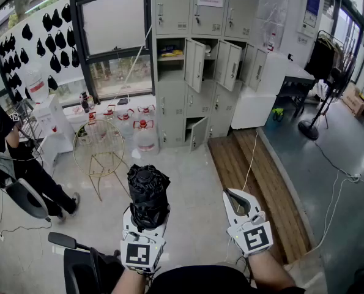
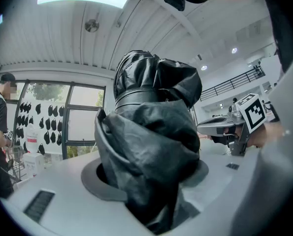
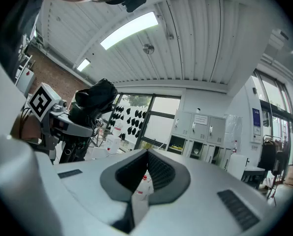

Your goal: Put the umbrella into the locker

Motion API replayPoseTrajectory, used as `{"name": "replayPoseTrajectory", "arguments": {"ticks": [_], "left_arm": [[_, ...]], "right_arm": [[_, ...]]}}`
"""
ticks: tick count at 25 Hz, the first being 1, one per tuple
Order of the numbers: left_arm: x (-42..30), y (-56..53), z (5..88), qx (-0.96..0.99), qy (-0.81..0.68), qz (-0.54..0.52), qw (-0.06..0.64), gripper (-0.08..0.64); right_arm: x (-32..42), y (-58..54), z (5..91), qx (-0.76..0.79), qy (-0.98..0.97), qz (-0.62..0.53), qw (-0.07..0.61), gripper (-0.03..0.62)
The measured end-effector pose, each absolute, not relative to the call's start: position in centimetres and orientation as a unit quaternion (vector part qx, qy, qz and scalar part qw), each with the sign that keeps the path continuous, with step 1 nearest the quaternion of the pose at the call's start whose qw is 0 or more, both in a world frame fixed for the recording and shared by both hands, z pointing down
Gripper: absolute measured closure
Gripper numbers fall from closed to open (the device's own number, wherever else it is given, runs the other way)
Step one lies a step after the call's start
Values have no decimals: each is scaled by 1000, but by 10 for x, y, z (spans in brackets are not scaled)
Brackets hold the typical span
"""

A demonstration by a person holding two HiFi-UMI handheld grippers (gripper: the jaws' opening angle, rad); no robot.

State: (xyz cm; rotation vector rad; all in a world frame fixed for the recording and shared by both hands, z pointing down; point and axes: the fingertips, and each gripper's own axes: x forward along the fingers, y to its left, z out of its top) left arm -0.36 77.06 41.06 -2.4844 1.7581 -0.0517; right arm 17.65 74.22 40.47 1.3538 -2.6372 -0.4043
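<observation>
While left hand-held gripper (image 1: 146,220) clamps umbrella (image 1: 148,187), floor (image 1: 191,179) stretches to locker (image 1: 172,103)

wire side table (image 1: 100,157) nr water jugs (image 1: 146,141)

Black umbrella (image 1: 148,192), grey lockers (image 1: 172,11), brown planks (image 1: 237,161).

Umbrella (image 1: 148,195): black cloth, crumpled, with a faint sheen on the folds; I read it as a thin synthetic weave. Left gripper (image 1: 149,213) and right gripper (image 1: 229,196): pale grey matt plastic shells. The right fingers (image 3: 161,173) carry dark, finely ribbed pads that look rubbery to me. Locker (image 1: 200,60): grey painted metal, dull finish. Floor (image 1: 194,182): pale, smooth, slightly glossy. Platform (image 1: 249,164): brown wood planks, matt. Round stand (image 1: 99,149): thin gold metal wire, shiny.
</observation>
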Motion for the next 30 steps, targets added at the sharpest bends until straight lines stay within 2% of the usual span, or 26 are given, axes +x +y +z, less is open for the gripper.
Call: {"name": "replayPoseTrajectory", "arguments": {"ticks": [11,15,21,30], "left_arm": [[-20,771,420,-812,582,-29,38,295],[-27,762,423,-807,585,-51,58,295],[-30,752,433,-817,576,-14,0,295],[-41,715,443,-800,598,-41,-3,293]], "right_arm": [[158,747,406,417,-900,-117,56,563],[158,746,405,407,-904,-119,63,561],[167,735,408,414,-903,-93,63,563],[163,694,417,397,-912,-91,50,563]]}}
